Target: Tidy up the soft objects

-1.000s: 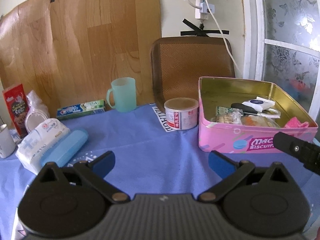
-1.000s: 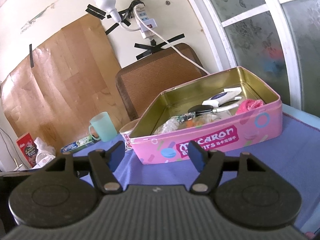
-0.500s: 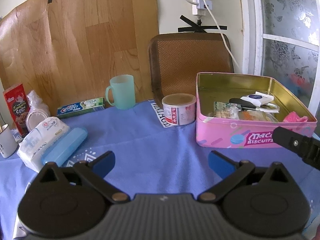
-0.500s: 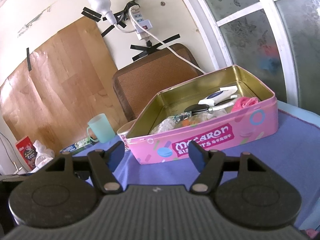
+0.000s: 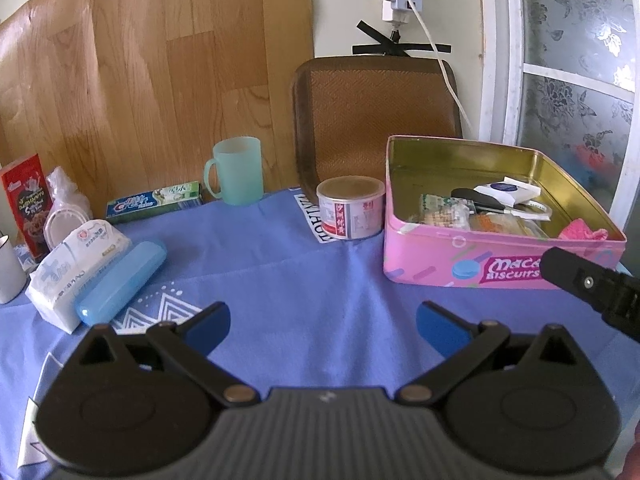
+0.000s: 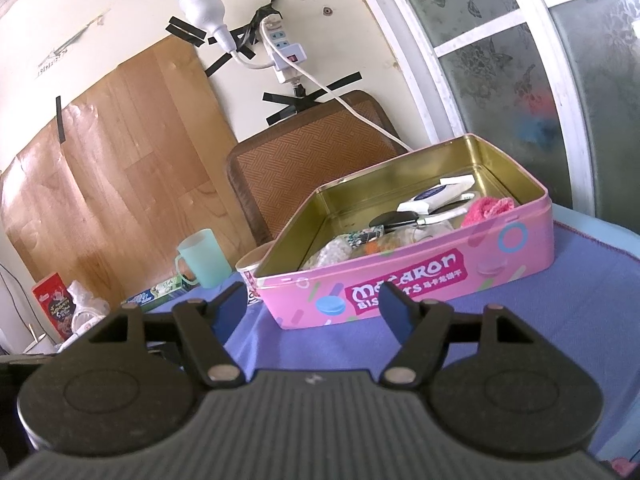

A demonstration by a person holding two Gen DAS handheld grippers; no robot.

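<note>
Left gripper (image 5: pixel 322 326): black frame, blue finger pads spread wide, nothing between them; held above bare blue tablecloth (image 5: pixel 280 280).
Right gripper (image 6: pixel 312 307): same build, pads likewise parted and empty; pointed at near wall of pink rectangular biscuit tin (image 6: pixel 420 276).
Pink biscuit tin (image 5: pixel 480 264): lid off, gold interior, right side of table. Contents: pink fluffy cloth (image 5: pixel 582 232) in near right corner against the wall; white flat packet (image 5: pixel 506 189) toward far side; clear-wrapped snack packs (image 5: pixel 444 210) at left; black-handled item partly hidden beneath the packet.
White soft tissue pack (image 5: pixel 72 264): far left of table, touching light blue oblong plastic case (image 5: pixel 120 280) lying just right of it.
Round tin can with red-and-white label (image 5: pixel 350 212): just left of biscuit tin.
Mint green plastic mug (image 5: pixel 236 171): far centre, upright.
Toothpaste box (image 5: pixel 154 202): left of mug, lying flat.
Brown woven chair back (image 5: pixel 376 120): behind table.
</note>
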